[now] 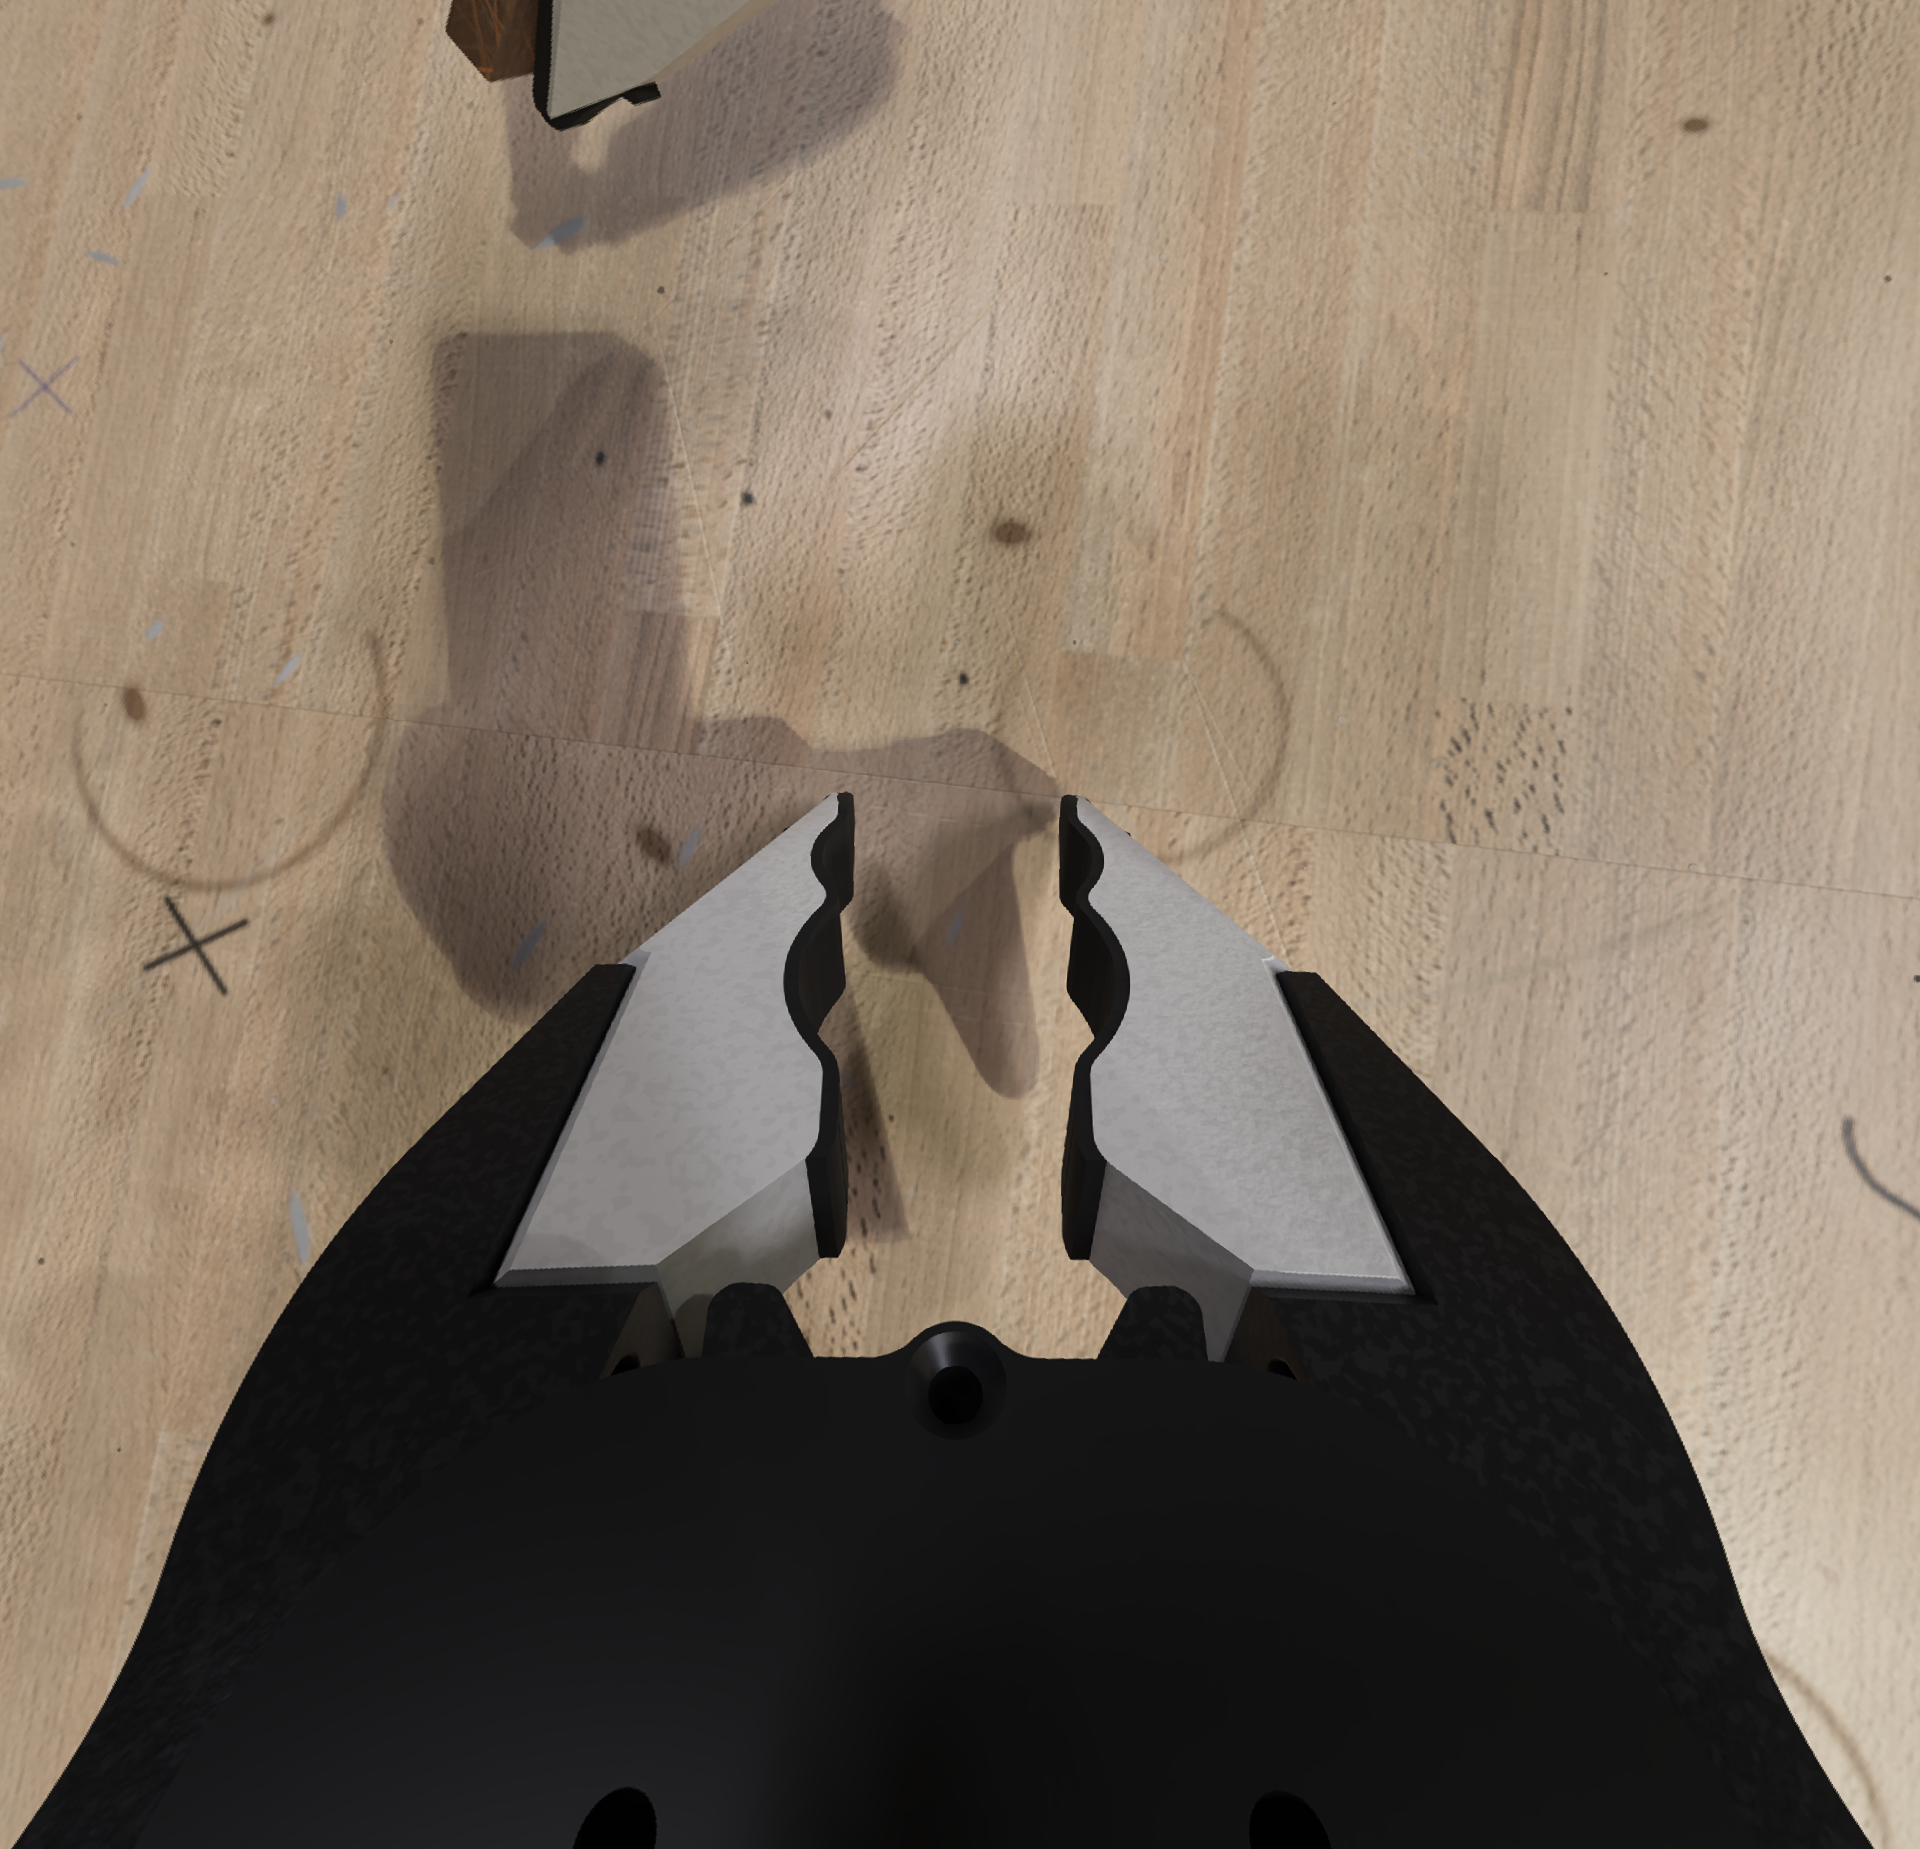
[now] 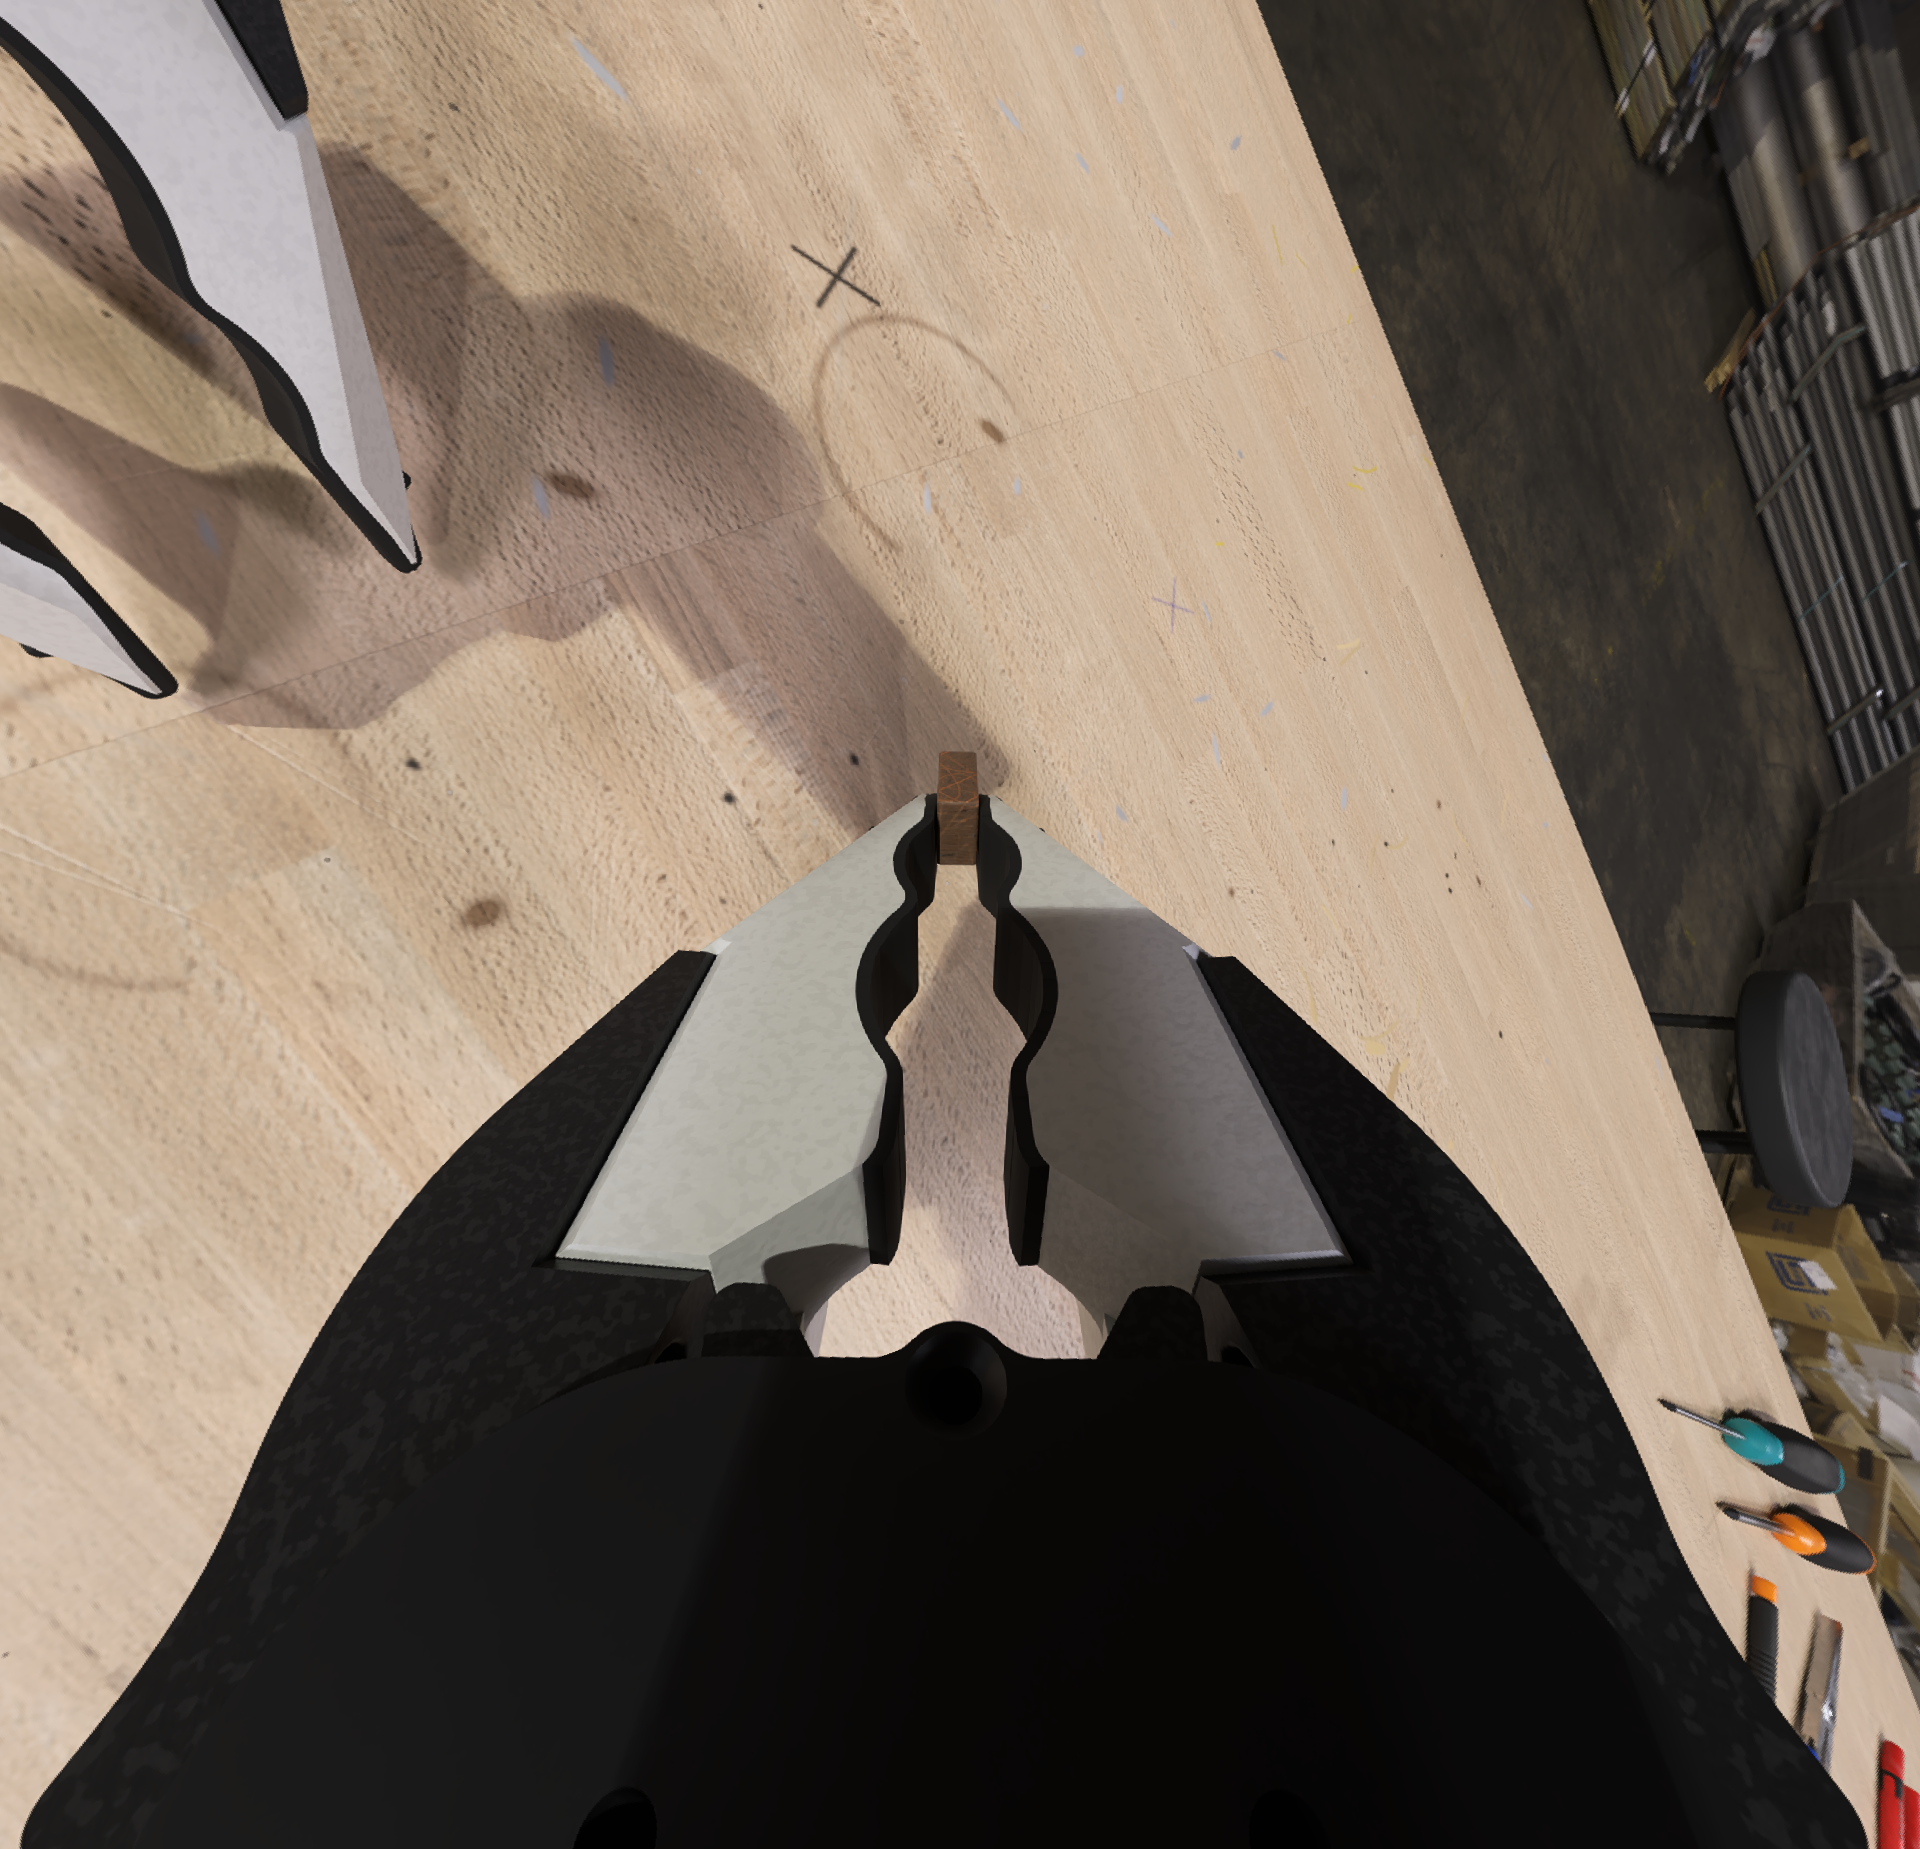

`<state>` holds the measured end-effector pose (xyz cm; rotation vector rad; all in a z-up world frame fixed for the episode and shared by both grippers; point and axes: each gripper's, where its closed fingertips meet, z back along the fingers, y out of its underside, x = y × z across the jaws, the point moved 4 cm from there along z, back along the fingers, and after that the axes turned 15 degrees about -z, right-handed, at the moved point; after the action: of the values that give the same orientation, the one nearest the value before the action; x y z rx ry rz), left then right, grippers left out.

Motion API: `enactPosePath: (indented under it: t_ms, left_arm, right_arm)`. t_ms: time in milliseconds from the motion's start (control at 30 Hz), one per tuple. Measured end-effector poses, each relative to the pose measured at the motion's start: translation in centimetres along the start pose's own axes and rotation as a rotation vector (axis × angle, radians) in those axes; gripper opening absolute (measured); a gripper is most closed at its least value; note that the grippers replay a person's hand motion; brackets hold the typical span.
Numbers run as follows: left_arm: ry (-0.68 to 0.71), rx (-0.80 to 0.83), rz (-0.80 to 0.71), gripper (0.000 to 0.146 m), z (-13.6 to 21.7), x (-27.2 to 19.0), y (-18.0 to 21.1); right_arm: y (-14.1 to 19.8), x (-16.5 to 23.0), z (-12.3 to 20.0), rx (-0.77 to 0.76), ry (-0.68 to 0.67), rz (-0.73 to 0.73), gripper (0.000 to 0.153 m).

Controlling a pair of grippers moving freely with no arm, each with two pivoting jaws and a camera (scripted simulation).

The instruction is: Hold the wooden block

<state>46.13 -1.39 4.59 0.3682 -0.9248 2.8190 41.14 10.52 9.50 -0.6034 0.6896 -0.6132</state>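
Note:
A small brown wooden block is pinched between the tips of my right gripper, which is shut on it and holds it above the light wooden table. In the left wrist view the same block shows at the top edge, beside a finger of the right gripper. My left gripper is open and empty, pointing down at bare table. Its fingers show at the upper left of the right wrist view, apart from the block.
The table's edge runs diagonally at the right, with dark floor beyond. Two screwdrivers and other tools lie near that edge at lower right. A round black stool and cardboard boxes stand off the table.

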Motion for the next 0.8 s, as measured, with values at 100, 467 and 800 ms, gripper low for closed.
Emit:
enactPosePath:
  t_ms: [100,467,800]
  left_arm:
    - [0.004,0.011,0.021,0.039,-0.04,0.01,-0.01]
    - [0.001,-0.037,0.014,0.044,0.61,0.09,-0.1]
    - [0.193,-0.05,-0.072,0.056,0.02,-0.45,0.33]
  right_arm:
    - [0.03,-0.01,0.05,0.002,-0.001,0.001,0.006]
    - [0.13,-0.07,0.07,-0.004,-0.007,-0.003,0.006]
    - [0.11,-0.05,0.15,-0.002,-0.011,0.001,0.006]
